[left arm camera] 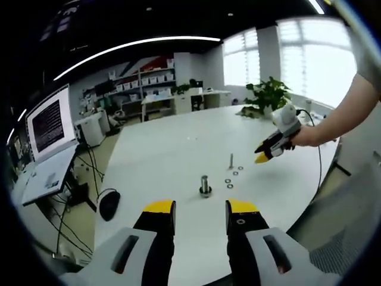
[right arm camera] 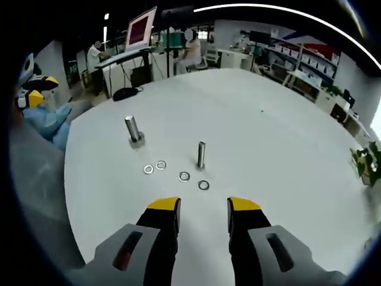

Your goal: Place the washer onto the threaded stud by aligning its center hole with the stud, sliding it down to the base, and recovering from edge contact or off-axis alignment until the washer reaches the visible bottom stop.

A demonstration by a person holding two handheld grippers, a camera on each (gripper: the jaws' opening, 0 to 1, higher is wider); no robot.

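In the left gripper view the left gripper (left arm camera: pixel 200 215) rises from the bottom edge with its yellow-tipped jaws parted and nothing between them, held above the near edge of the white table (left arm camera: pixel 172 149). At about 2 o'clock from it, the right gripper (left arm camera: pixel 262 156) comes in from the right, held by a hand (left arm camera: pixel 305 137) on an outstretched arm, its yellow tip angled down toward the table; whether its jaws are parted cannot be told here.

In the right gripper view the right gripper (right arm camera: pixel 203 208) also stands with jaws apart and empty, hovering over the table. Straight ahead at 12 o'clock stands the thin threaded stud (right arm camera: pixel 201 155), upright. Four washers (right arm camera: pixel 184 176) lie flat on the table around its foot: two close by at 6 and 7 o'clock of the stud, two more side by side further toward 9 o'clock. A thicker bolt (right arm camera: pixel 133 130) stands upright at about 10 o'clock of the stud, well apart.

The washers are too small in the left gripper view to count surely, and the thread on the stud is blurred. At the far left edge of the right gripper view the left gripper (right arm camera: pixel 33 95) is partly cut off.
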